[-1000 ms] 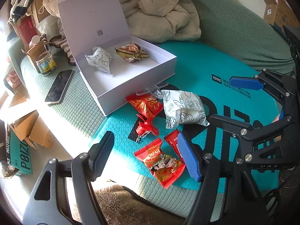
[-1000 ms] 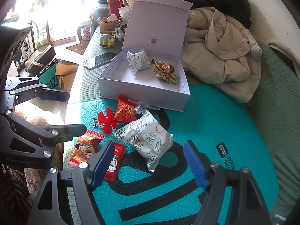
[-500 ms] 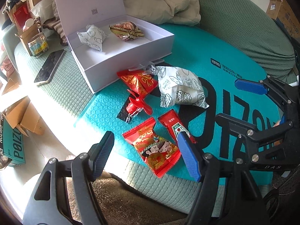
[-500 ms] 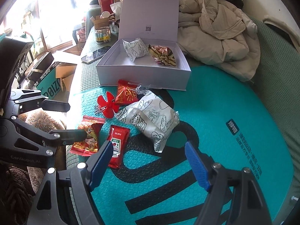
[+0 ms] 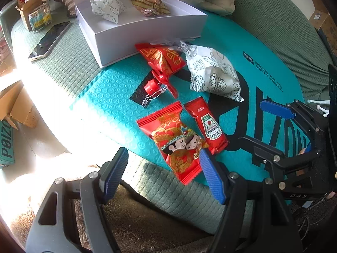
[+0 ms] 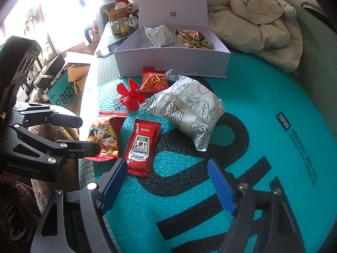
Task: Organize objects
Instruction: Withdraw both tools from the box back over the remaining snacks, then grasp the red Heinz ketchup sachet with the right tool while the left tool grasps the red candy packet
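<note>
An open white box (image 5: 147, 29) (image 6: 172, 63) holds a white printed packet (image 6: 160, 34) and a gold-brown packet (image 6: 192, 39). On the teal mat lie a red cartoon snack packet (image 5: 177, 143) (image 6: 104, 135), a Heinz ketchup sachet (image 5: 207, 124) (image 6: 141, 147), a red fan keychain (image 5: 160, 82) (image 6: 130, 94), a red-gold packet (image 5: 162, 58) (image 6: 153, 80) and a large white bread packet (image 5: 212, 73) (image 6: 189, 107). My left gripper (image 5: 163, 172) is open just above the cartoon packet. My right gripper (image 6: 166, 185) is open near the ketchup sachet.
A teal bubble mat (image 6: 252, 84) lies on a green sofa. A beige jacket (image 6: 257, 14) is piled behind the box. A phone (image 5: 49, 41) and a glass jar (image 5: 40, 19) sit left of the box. Cardboard boxes (image 6: 63, 84) stand on the floor.
Both grippers have moved down and forward toward the packets on the mat. The left one now straddles the near end of the cartoon packet. Both jaws stay open.
</note>
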Demonstrator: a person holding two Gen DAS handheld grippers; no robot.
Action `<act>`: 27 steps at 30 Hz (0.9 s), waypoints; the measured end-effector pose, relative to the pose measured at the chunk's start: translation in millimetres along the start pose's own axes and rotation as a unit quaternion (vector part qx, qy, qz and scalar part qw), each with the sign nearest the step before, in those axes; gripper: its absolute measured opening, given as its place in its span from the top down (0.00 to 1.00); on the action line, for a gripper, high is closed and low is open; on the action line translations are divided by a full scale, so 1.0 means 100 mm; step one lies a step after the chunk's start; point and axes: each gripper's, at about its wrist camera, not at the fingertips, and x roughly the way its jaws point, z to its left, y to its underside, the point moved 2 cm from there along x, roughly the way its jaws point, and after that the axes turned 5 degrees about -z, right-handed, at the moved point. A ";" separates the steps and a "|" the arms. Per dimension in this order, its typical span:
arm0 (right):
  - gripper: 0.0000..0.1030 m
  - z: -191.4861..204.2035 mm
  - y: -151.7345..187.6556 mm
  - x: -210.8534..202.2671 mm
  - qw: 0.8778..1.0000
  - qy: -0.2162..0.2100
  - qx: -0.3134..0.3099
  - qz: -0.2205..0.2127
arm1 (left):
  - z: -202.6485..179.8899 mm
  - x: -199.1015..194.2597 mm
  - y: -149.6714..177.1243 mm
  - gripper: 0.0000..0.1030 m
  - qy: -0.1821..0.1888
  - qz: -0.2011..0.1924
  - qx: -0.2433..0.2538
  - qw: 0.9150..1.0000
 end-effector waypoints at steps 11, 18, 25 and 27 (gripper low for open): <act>0.49 0.14 -0.11 0.30 0.999 -0.034 0.005 0.015 | 0.12 -0.06 0.04 0.33 0.012 -0.008 -0.015 1.000; 0.56 0.32 -0.14 0.42 0.999 -0.004 -0.038 0.015 | 0.10 -0.02 0.01 0.33 0.035 -0.006 -0.018 0.999; 0.68 0.17 -0.04 0.35 1.000 0.005 -0.014 0.018 | 0.00 0.08 -0.04 0.33 0.051 -0.002 -0.006 0.999; 0.69 0.12 0.00 0.31 1.000 0.009 -0.007 0.019 | -0.04 0.08 -0.05 0.33 0.049 -0.007 0.001 0.999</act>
